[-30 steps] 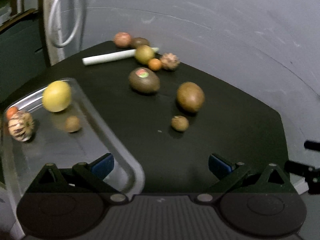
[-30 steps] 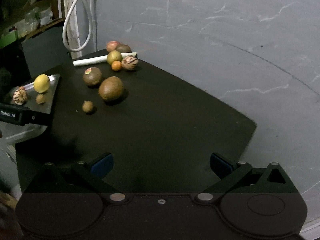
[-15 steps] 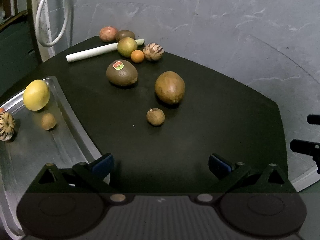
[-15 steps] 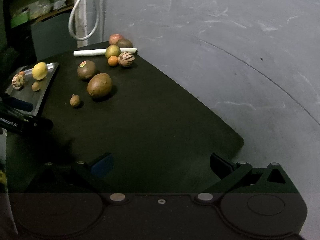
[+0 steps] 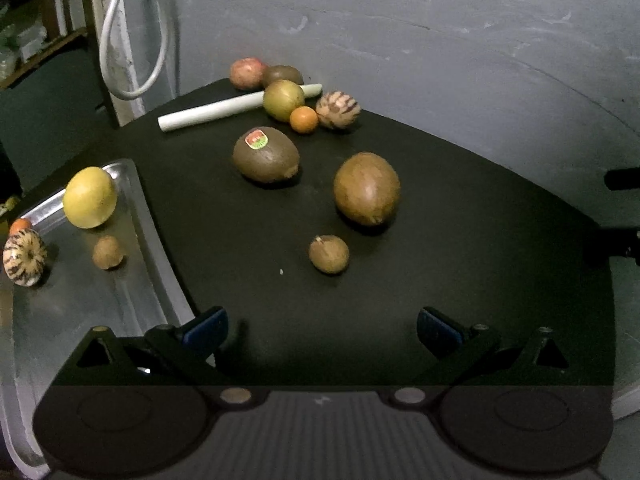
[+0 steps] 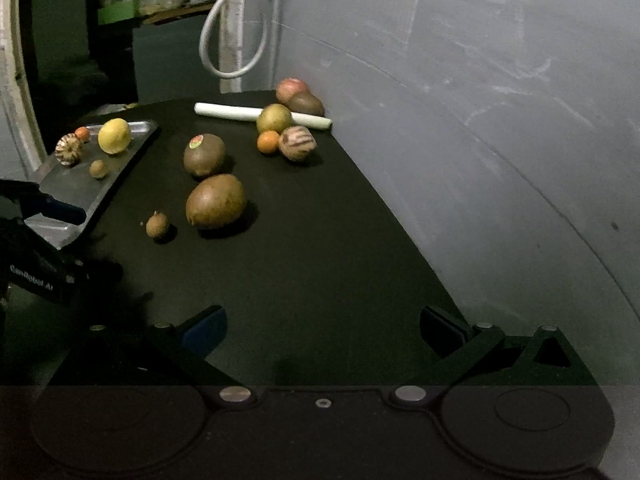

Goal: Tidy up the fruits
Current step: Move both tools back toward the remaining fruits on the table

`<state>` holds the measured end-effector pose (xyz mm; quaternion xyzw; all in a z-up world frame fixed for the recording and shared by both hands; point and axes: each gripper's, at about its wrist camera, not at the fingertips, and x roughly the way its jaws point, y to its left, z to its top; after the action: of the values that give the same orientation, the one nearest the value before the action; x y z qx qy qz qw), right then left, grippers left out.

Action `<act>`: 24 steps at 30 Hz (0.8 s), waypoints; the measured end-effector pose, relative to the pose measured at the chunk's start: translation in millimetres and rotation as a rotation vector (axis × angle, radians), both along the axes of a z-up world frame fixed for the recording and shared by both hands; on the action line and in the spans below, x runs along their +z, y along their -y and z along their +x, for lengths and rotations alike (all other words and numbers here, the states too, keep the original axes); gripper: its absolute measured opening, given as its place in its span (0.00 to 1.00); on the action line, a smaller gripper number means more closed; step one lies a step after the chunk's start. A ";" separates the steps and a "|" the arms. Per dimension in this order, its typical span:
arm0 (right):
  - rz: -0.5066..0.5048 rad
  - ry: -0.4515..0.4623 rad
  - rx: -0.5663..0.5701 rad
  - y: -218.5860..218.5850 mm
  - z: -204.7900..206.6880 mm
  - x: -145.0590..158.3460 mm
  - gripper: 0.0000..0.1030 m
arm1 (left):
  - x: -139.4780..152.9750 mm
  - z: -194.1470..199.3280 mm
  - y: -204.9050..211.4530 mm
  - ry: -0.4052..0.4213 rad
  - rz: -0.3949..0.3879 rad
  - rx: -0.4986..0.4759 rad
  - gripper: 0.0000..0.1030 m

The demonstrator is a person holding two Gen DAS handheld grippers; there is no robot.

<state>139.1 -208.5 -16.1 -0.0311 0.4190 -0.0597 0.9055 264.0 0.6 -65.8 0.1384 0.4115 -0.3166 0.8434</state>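
On the far left, a metal tray point(image 5: 140, 216) sits at the edge of the black surface point(image 5: 460, 240) and holds four fruits: a striped fruit point(image 5: 25, 257), a small orange fruit point(image 5: 20, 225) just behind it, a yellow lemon point(image 5: 90, 197), and a small brown fruit point(image 5: 107, 253). The left claw point(image 5: 322, 328) hangs above the near edge of the surface beside the tray, its fingers wide apart and empty. Right of the tray, loose on the surface, lie a kiwi with a sticker point(image 5: 266, 155), a little brown nut-like fruit point(image 5: 329, 254), and a large brown oval fruit point(image 5: 367, 189), each apart from the others. Farther back a white stick point(image 5: 224, 110) lies across the surface, and a cluster sits at its right end: a reddish fruit point(image 5: 247, 73), a dark fruit point(image 5: 282, 76), a greenish round fruit point(image 5: 283, 99), a tiny orange point(image 5: 304, 119), and another striped fruit point(image 5: 338, 109). The right claw point(image 6: 323, 330) hovers over the near right part of the surface, well away from the fruit, with fingers spread and nothing between them.
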 end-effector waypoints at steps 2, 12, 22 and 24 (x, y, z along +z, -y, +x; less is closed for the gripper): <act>0.027 0.011 0.020 7.0 10.5 -1.0 0.99 | -1.1 1.3 3.0 0.017 0.012 0.009 0.99; 0.301 0.024 0.037 30.8 85.6 -18.5 0.94 | -4.5 9.2 10.5 0.059 -0.012 0.181 0.99; 0.382 -0.074 0.137 30.7 136.1 -42.4 0.83 | -12.8 8.8 25.1 0.080 -0.039 0.235 0.86; 0.333 -0.094 0.205 29.0 138.7 -44.8 0.83 | -13.3 8.5 24.9 0.081 -0.051 0.244 0.84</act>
<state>277.8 -237.5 -60.9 0.0740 0.4596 0.1046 0.8788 272.5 -24.4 -79.1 0.0784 0.3826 -0.2161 0.8949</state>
